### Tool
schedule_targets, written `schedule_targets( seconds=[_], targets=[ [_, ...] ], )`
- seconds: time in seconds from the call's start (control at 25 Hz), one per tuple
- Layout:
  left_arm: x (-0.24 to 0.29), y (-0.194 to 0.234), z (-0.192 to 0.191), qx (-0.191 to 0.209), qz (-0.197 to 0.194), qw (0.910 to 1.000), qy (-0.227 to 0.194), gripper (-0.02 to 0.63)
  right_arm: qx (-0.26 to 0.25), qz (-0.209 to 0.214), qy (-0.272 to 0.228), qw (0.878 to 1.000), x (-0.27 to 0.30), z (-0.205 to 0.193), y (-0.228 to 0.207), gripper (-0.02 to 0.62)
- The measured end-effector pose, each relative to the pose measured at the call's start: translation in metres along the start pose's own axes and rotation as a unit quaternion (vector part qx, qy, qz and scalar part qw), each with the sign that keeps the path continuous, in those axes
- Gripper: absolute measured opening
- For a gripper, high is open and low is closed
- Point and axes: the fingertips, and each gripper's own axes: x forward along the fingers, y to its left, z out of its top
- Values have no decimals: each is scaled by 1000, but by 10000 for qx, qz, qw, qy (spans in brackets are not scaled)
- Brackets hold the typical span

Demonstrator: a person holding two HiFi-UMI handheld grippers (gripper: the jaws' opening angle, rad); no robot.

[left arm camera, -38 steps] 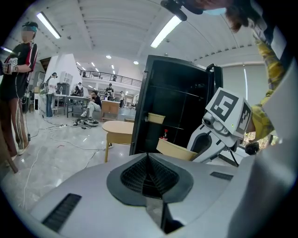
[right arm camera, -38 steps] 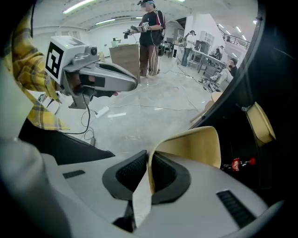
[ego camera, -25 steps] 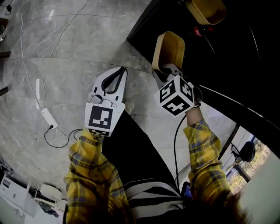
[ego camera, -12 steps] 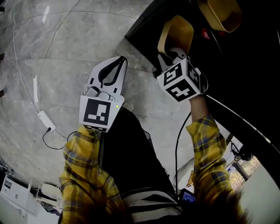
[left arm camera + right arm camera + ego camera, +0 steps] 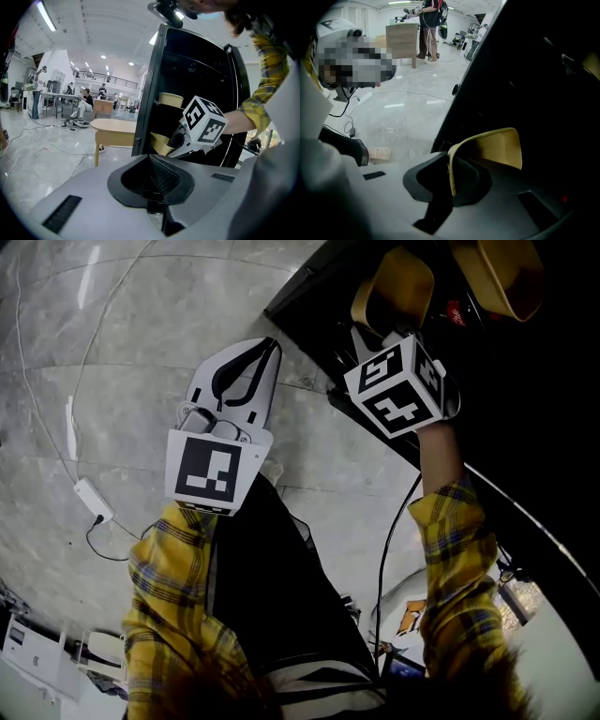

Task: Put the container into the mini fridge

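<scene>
Head view: right gripper (image 5: 373, 331) clamps container (image 5: 405, 289) at mini fridge (image 5: 534, 418) mouth, 1 o'clock. Left gripper (image 5: 266, 351) closed, empty. Next, likely: push in, release.

You are wearing a yellow plaid shirt crossed with blue and dark lines, and both the left sleeve (image 5: 173, 587) and the right sleeve (image 5: 459, 559) are reaching the wrists. Below them a black garment (image 5: 272, 568) and a black-and-white striped cloth (image 5: 319, 681) are showing. Your left gripper (image 5: 270, 345) is showing a white shell with black ribbed jaw lining, and its cube (image 5: 208, 470) is showing a black-and-white square marker. Your right gripper (image 5: 364, 334) is carrying a like cube (image 5: 398, 390) with markers on several faces. A thin black cable (image 5: 382, 563) is hanging beside the right sleeve.
</scene>
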Motion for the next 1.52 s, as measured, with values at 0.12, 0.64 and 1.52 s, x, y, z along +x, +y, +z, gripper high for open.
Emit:
schedule_targets(
  seconds=[0.12,0.64,1.52],
  targets=[
    [8,0,3,45,-28,10000,-76,18,82,-45,6,10000,6,1,-8,46],
    [20,-2,-3,-80,-35,9999,-64,18,430,-357,-205,9982,21,2,-33,48],
    [4,9,16,-73,215,9995,-203,18,857,-879,-689,9900,-15,14,-35,98]
  ],
)
